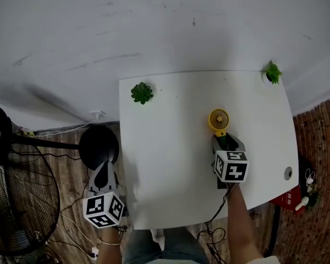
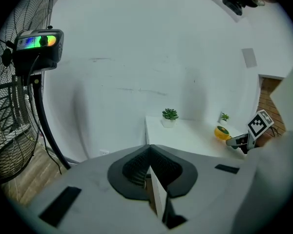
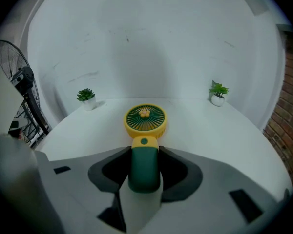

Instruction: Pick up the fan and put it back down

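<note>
Fan (image 1: 219, 120), yellow-headed with a green handle, sits over the right half of the white desk (image 1: 170, 164). Its handle is clamped between the jaws of the right tool (image 1: 225, 142), and whether it touches the surface is unclear. The left tool (image 1: 103, 175) hangs off the desk's left edge, jaws pressed together on nothing. Two small potted plants (image 1: 142, 93) stand at the far corners.

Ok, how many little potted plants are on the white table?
2. One plant sits at the far-left corner of the table, the other at its far-right corner; none seems hidden.
</note>
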Available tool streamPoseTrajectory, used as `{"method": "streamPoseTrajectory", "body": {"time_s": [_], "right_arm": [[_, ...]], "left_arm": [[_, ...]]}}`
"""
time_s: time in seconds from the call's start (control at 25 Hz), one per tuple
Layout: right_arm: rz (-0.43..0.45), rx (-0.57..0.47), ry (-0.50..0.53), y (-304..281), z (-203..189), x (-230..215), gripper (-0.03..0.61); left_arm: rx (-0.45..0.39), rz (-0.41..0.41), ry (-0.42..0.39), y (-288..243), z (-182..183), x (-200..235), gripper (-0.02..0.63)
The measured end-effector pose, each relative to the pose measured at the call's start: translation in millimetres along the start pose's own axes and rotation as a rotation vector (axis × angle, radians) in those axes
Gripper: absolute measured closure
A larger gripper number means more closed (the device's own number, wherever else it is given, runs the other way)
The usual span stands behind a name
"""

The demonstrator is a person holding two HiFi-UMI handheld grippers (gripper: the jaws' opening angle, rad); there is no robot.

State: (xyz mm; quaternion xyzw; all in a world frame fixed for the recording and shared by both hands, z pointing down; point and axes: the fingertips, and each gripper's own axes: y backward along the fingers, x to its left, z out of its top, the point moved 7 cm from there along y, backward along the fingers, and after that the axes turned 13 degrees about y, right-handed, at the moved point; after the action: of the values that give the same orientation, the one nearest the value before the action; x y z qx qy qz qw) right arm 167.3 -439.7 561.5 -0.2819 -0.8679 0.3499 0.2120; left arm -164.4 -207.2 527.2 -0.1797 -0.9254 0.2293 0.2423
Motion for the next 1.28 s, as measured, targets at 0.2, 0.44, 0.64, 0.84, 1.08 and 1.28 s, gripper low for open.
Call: {"method": "streamPoseTrajectory", "body": {"time_s": [0.2, 0.44, 0.64, 0.84, 1.08, 1.28], "right_arm": [[-0.028, -0.053, -0.015, 24, 10, 3, 0.403], [-0.090, -0.139, -0.055, 80, 25, 6, 0.403], [-0.177, -0.257, -0.115, 155, 45, 8, 0.403], [-0.283, -0.375, -0.135, 222, 66, 16, 0.403], [-0.419, -0.519, -0.172, 294, 84, 25, 0.403], [-0.517, -0.600, -0.183, 335, 91, 27, 0.403]], "left_arm": [[-0.014, -0.030, -0.005, 7, 7, 0, 0.603], [-0.048, -0.106, -0.003, 22, 26, -14, 0.603], [-0.085, -0.189, -0.023, 42, 56, -36, 0.603], [-0.146, -0.312, -0.022, 58, 97, -63, 0.603], [-0.237, -0.453, -0.065, 77, 147, -103, 0.603], [-0.289, -0.543, -0.098, 91, 174, -123, 0.603]]}}
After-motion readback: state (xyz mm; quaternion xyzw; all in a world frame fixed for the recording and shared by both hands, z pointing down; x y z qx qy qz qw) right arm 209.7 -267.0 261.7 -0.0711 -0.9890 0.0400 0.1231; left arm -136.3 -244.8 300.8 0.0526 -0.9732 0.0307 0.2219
